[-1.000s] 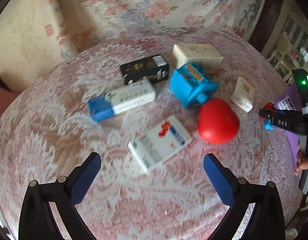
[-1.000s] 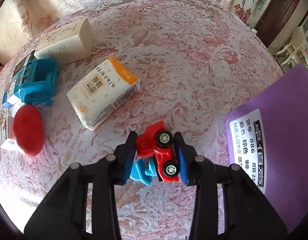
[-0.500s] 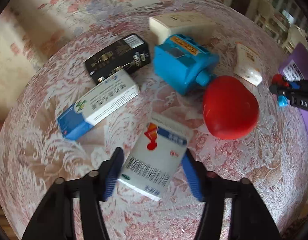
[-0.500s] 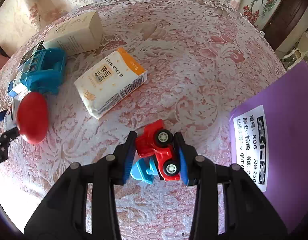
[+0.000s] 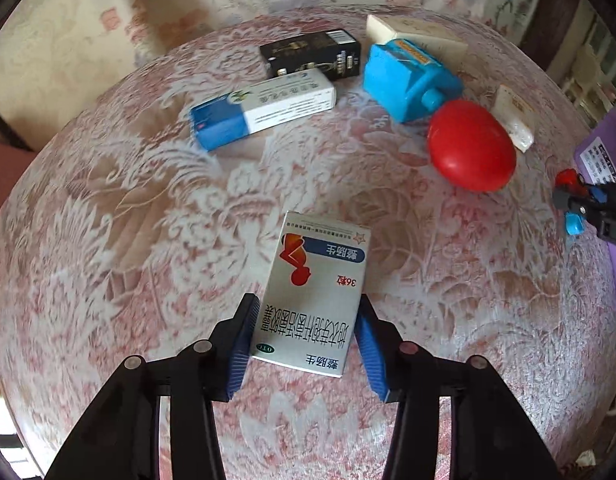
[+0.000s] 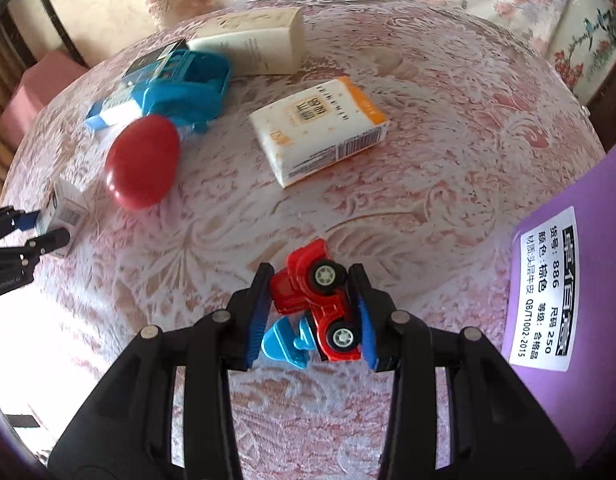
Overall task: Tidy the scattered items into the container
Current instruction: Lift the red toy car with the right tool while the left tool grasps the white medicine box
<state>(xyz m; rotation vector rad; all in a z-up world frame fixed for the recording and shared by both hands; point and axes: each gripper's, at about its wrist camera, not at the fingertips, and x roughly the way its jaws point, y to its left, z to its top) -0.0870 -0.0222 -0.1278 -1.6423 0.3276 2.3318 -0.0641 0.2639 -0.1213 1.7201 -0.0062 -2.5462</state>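
Note:
My left gripper point(image 5: 304, 344) is shut on a white medicine box point(image 5: 319, 280) with a red and blue print; both blue pads press its long sides low over the pink lace tablecloth point(image 5: 128, 240). My right gripper point(image 6: 309, 312) is shut on a red toy car point(image 6: 308, 284) with a blue part hanging below it, tipped on its side with the wheels facing right. The purple container point(image 6: 587, 260) with a white label lies just right of that gripper. In the left wrist view the right gripper point(image 5: 579, 204) shows at the far right edge, next to the purple container point(image 5: 603, 144).
On the cloth lie a red heart-shaped toy point(image 5: 469, 146), a blue plastic toy point(image 5: 407, 80), a blue and white box point(image 5: 264, 108), a black box point(image 5: 311, 58), a cream box point(image 5: 415, 34) and an orange and white tissue pack point(image 6: 319, 128). A floral cover hangs behind the round table.
My left gripper moved forward from open, closed around the white medicine box, and the box now lines up with the fingers. The right gripper kept its hold on the toy car, drifting slightly.

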